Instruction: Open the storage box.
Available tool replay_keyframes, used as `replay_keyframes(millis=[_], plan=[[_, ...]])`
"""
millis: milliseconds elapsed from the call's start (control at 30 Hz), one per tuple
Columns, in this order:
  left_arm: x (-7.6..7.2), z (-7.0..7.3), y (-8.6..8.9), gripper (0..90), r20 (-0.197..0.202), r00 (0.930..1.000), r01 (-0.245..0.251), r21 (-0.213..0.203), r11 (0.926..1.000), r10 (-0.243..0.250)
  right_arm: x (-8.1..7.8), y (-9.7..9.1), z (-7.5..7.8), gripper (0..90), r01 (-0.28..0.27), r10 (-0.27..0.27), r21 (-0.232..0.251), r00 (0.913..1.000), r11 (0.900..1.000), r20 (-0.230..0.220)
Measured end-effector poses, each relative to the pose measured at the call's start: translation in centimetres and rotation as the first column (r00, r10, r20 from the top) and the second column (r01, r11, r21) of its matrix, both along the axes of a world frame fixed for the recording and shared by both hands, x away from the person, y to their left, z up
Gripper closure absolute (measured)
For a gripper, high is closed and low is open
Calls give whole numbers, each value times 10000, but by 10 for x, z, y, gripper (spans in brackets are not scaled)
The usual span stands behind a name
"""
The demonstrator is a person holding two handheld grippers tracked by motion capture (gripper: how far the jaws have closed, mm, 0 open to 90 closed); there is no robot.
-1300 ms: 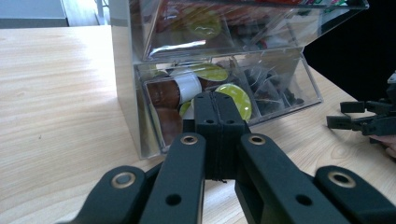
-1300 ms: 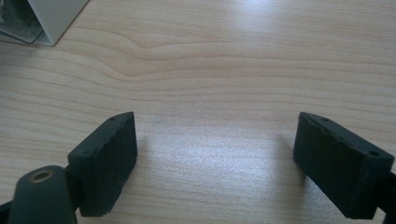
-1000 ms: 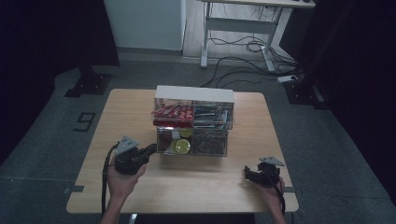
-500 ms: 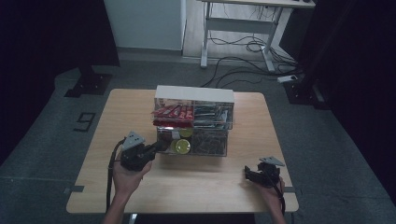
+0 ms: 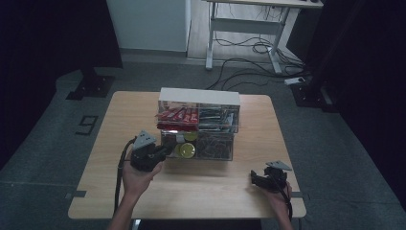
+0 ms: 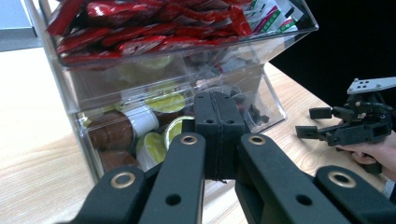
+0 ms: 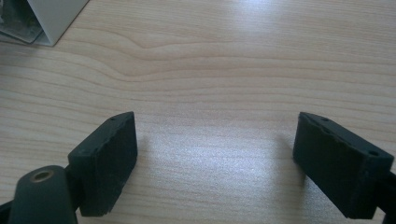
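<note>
Our left gripper (image 6: 218, 135) has closed in on the clear drawer organizer (image 5: 198, 124) over the last second, from its seven o'clock side, jaws pressed together and empty, tips at the lower drawer of coffee pods (image 6: 154, 123). We judge a drawer pull or pod pick is coming. Red sachets (image 6: 140, 28) fill the tier above. Our right gripper (image 7: 215, 158) rests at five o'clock on the table (image 7: 233, 56), jaws spread, unmoved.

A lab or recording studio is suggested by the bare wooden table (image 5: 201, 191) placed alone on a grey floor (image 5: 43, 158), with black curtains (image 5: 48, 33) hung around it, loose cables (image 5: 249, 52) left behind, and tape marks (image 5: 88, 124) stuck down.
</note>
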State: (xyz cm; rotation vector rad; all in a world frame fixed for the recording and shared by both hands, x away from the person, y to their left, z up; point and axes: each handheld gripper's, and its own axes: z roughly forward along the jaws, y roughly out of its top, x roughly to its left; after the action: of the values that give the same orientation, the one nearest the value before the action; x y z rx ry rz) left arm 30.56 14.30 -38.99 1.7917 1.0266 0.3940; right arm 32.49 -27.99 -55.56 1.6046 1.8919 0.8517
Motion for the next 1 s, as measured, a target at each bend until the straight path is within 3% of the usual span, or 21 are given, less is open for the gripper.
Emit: replay_keyframes(millis=[1000], plan=[[21,15,-24,900,-93,9986,522,-85,9986,-523,0,0,0,140,17,-17,-10,10000,10000,-12]])
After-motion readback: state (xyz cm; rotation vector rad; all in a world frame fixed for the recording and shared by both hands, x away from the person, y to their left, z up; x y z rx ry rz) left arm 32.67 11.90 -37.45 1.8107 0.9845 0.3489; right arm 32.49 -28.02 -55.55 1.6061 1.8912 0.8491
